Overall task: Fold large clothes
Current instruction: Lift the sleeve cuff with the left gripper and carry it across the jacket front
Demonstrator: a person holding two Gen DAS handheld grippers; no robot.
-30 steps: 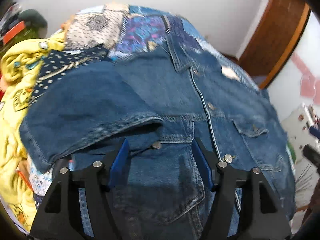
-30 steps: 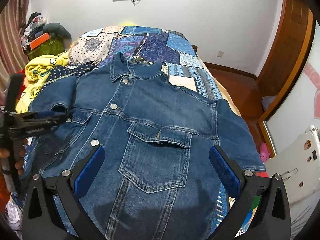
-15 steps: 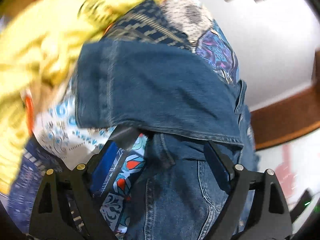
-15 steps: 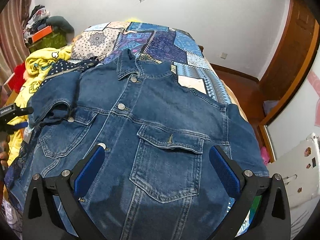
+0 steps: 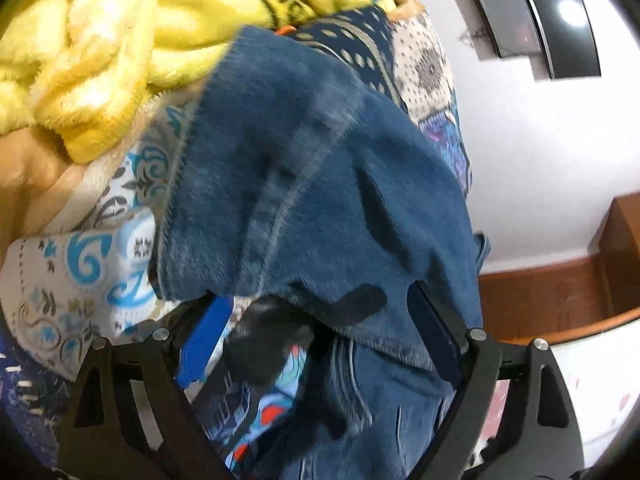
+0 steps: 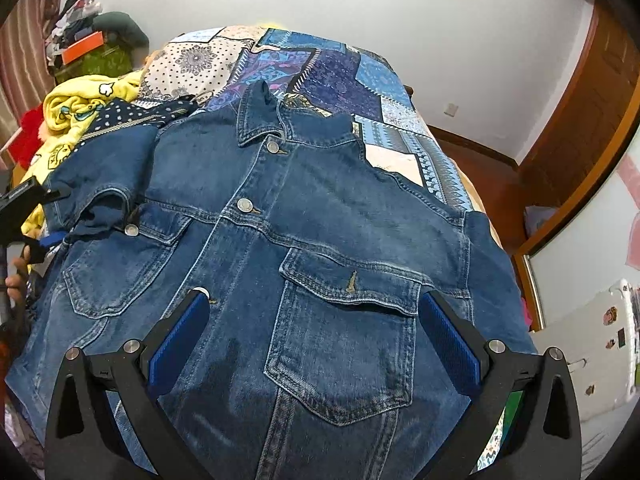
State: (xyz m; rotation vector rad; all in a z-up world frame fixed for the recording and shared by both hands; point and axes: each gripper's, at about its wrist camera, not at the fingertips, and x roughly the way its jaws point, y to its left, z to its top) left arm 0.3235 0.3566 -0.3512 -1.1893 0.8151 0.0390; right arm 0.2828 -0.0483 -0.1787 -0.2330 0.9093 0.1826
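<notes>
A denim jacket point(image 6: 304, 248) lies front-up and buttoned on the bed point(image 6: 344, 76), spread over its patchwork quilt, collar toward the far wall. Taking the jacket as the landmark: the right tool point(image 6: 314, 338) hovers over its lower front, fingers spread wide on either side of the flapped chest pocket point(image 6: 344, 340), gripping nothing. The left tool point(image 5: 316, 340) sits at the jacket's edge beside the short sleeve point(image 5: 312, 184), which is folded in across the chest. Its fingers stand wide apart with the sleeve's hem lying between and just above them; the view is blurred, and I cannot tell whether the pads touch the cloth, but nothing is pinched. Just beyond the sleeve lies a yellow fleece point(image 5: 108, 40), with a dotted navy cloth point(image 6: 132, 116) between it and the jacket's shoulder. A dark screen point(image 5: 536, 20) hangs on the wall past the collar.
</notes>
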